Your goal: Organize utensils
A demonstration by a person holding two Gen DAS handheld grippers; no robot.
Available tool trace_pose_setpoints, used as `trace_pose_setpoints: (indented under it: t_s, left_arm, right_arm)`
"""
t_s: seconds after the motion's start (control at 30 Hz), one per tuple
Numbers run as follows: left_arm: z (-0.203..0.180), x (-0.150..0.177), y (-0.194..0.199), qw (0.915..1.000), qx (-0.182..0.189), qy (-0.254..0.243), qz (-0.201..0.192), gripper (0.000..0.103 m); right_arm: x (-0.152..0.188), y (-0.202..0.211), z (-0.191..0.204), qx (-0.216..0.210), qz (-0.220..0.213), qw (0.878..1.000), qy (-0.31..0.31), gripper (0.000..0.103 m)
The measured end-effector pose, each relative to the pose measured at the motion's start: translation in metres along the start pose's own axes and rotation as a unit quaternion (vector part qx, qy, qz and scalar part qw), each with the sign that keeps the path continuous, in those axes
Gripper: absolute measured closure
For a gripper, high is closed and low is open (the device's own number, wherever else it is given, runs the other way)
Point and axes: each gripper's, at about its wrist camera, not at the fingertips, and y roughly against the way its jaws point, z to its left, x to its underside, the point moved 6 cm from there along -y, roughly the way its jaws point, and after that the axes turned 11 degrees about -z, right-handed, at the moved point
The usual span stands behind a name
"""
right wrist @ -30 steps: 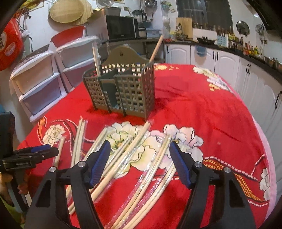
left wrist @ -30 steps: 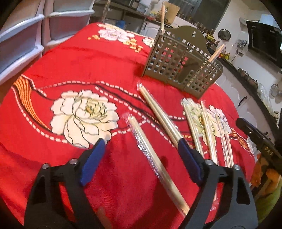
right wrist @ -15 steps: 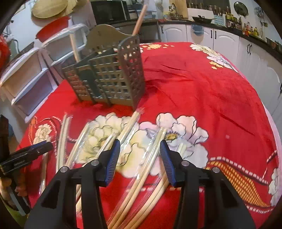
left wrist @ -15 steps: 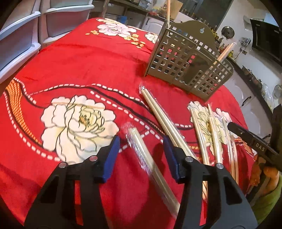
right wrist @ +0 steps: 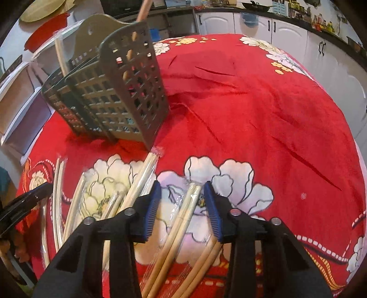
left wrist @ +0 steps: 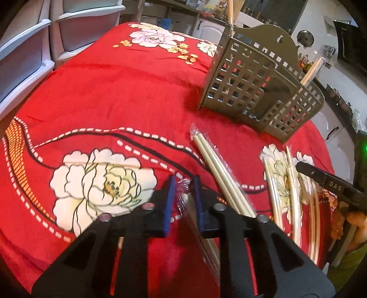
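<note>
Fingers [left wrist: 170,204] of the left gripper [left wrist: 183,201] are closed on a wrapped pair [left wrist: 183,197], while the right gripper [right wrist: 183,206] is half open around another pair [right wrist: 183,215]; slippery film could let either slide out.

A home kitchen. White panelled cabinet doors [right wrist: 289,32] run beneath a dark countertop [right wrist: 298,21] crowded with jars. White plastic drawer units [left wrist: 29,52] stand beside the table's red floral cloth [right wrist: 263,110].

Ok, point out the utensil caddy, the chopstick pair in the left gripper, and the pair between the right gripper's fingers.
utensil caddy [left wrist: 250,84], left wrist view, on its lattice side wall.
wrapped chopstick pair [left wrist: 183,194], left wrist view, on its wrapper tip between the pads.
second wrapped chopstick pair [right wrist: 187,211], right wrist view, on its upper shafts.
</note>
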Motion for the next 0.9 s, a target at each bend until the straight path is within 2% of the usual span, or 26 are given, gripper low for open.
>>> trace_pose_setpoints:
  t_s: [0.1, 0.2, 0.4, 0.9]
  left_arm:
    - [-0.003, -0.005, -0.002, 1.0000, 0.005, -0.002, -0.001, 0.100]
    - [-0.010, -0.011, 0.002, 0.9998, 0.015, -0.008, -0.007, 0.100]
    - [-0.021, -0.032, 0.022, 0.9988, 0.028, -0.016, -0.038, 0.101]
    - [-0.051, -0.087, 0.067, 0.9916, 0.052, -0.033, -0.114, 0.101]
  right_arm:
    - [-0.005, -0.003, -0.004, 0.005, -0.001, 1.000, -0.006, 0.086]
    - [-0.008, -0.003, -0.008, -0.008, 0.003, 1.000, -0.021, 0.088]
    - [-0.022, 0.016, -0.002, -0.046, -0.024, 0.998, -0.031, 0.089]
    - [-0.045, 0.097, 0.047, -0.096, -0.119, 0.988, 0.031, 0.091]
